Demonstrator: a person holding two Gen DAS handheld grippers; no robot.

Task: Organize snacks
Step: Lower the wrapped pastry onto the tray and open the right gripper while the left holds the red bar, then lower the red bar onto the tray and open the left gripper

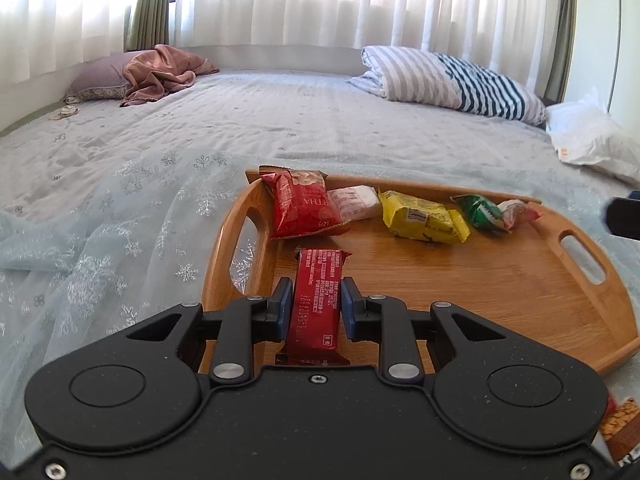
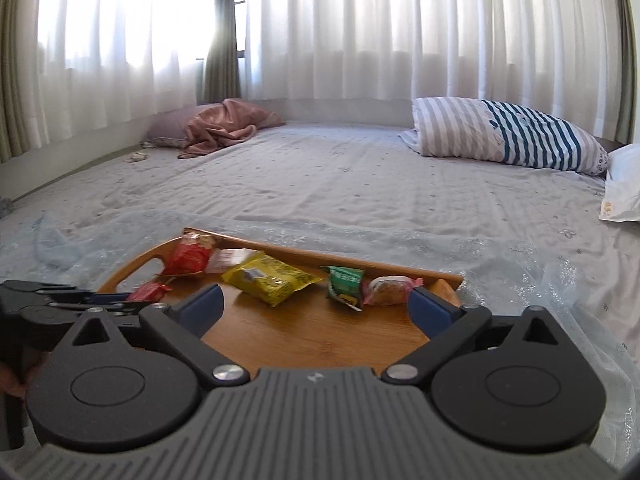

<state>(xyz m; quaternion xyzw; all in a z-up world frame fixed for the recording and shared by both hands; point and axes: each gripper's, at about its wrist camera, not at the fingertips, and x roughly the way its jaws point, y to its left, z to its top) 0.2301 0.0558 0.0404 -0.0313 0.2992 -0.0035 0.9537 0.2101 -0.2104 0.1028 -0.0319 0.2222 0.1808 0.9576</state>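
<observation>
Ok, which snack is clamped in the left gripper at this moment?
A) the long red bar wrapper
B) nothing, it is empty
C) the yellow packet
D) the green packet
A: in the left wrist view the left gripper has its blue pads pressed against both sides of the long red bar wrapper above the wooden tray, while the yellow packet and green packet lie along the tray's far side.

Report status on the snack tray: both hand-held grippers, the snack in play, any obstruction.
Left hand-held gripper shut on red snack bar over wooden tray. Right hand-held gripper open, empty. Five packets along the far rim; near tray floor free.
</observation>
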